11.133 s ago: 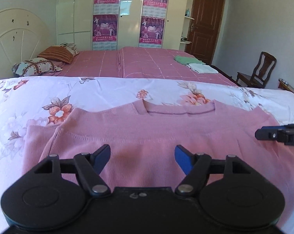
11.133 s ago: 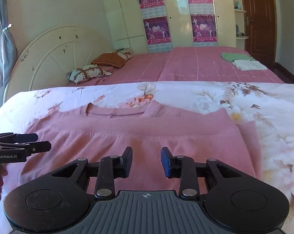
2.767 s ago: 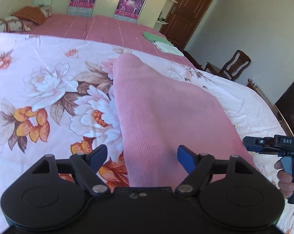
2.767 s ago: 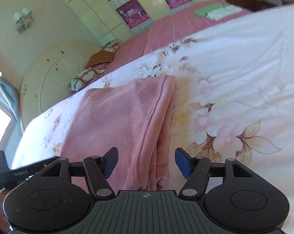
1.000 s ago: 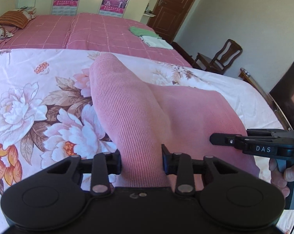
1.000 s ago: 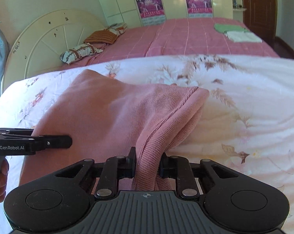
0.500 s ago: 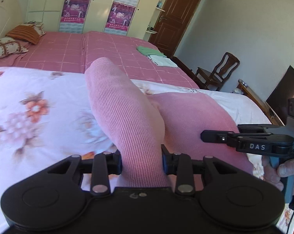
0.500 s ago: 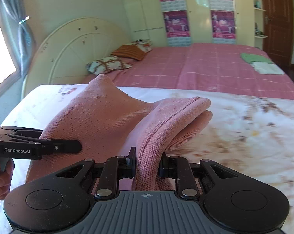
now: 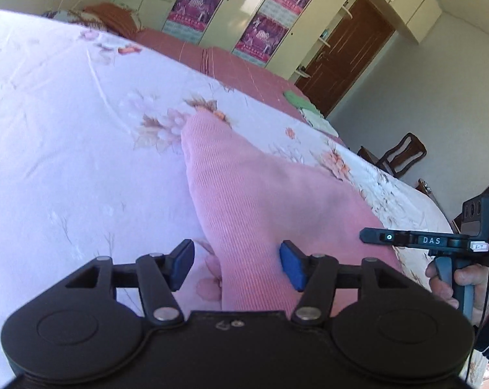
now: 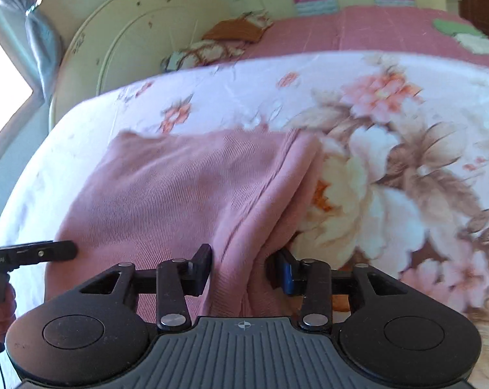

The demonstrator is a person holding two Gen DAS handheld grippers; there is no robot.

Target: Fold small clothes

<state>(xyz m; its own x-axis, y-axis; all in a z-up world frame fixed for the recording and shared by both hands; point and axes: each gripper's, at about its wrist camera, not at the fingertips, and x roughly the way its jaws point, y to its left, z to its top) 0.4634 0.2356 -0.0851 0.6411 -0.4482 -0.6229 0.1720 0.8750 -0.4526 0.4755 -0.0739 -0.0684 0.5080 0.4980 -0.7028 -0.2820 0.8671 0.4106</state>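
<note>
A pink knit sweater [image 9: 264, 201] lies folded in layers on the floral bedsheet [image 9: 66, 149]. My left gripper [image 9: 236, 264] is open, its blue pads either side of the sweater's near left edge. My right gripper [image 10: 244, 267] is open around the sweater's [image 10: 179, 188] near right edge, where the stacked folds show. Each gripper shows side-on in the other's view: the right gripper [image 9: 406, 238] at the right, the left gripper [image 10: 34, 253] at the left.
A second bed with a pink cover [image 10: 358, 29], pillows [image 10: 209, 50] and folded green and white cloth [image 9: 301, 100] lies beyond. A cream headboard [image 10: 131, 39], wardrobe with posters [image 9: 254, 32], brown door [image 9: 341, 52] and wooden chair [image 9: 400, 155] stand around.
Both grippers have opened and let go of the sweater. The lifted end has been laid forward and down, so the sweater now rests flat in a shorter fold.
</note>
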